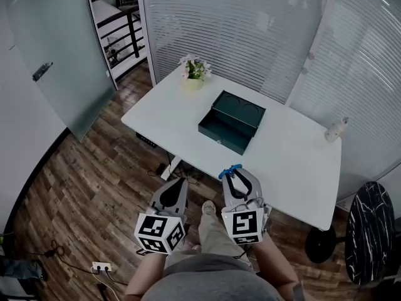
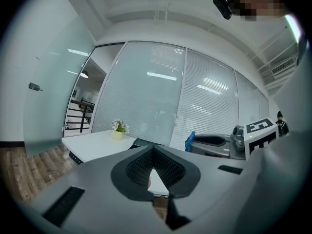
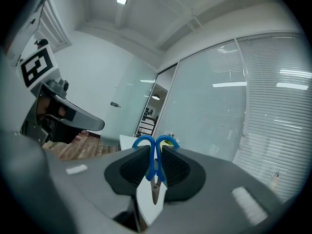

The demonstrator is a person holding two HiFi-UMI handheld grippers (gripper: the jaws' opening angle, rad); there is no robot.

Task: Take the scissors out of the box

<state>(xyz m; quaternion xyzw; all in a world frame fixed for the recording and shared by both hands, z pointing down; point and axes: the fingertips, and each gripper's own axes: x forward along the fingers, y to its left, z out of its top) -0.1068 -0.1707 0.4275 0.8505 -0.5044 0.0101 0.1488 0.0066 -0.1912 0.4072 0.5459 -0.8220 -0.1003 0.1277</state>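
My right gripper [image 3: 154,150] is clamped on the scissors [image 3: 153,162] at the blue handles, well clear of the open box [image 1: 230,123] on the table [image 1: 294,158]. My left gripper [image 2: 153,149] is closed on nothing. Caution: this narrow hold may let the scissors pivot or drop if clamping pressure slackens.

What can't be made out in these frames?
- Box contents: head view, too small and far away; its near wall covers part of the inside.
- Scissors midsection: right gripper view, covered by the pads of the right gripper clamped on them.
- White object at the table edge: head view, too small to identify.
- Box in right gripper view: hidden behind jaws and scissors.
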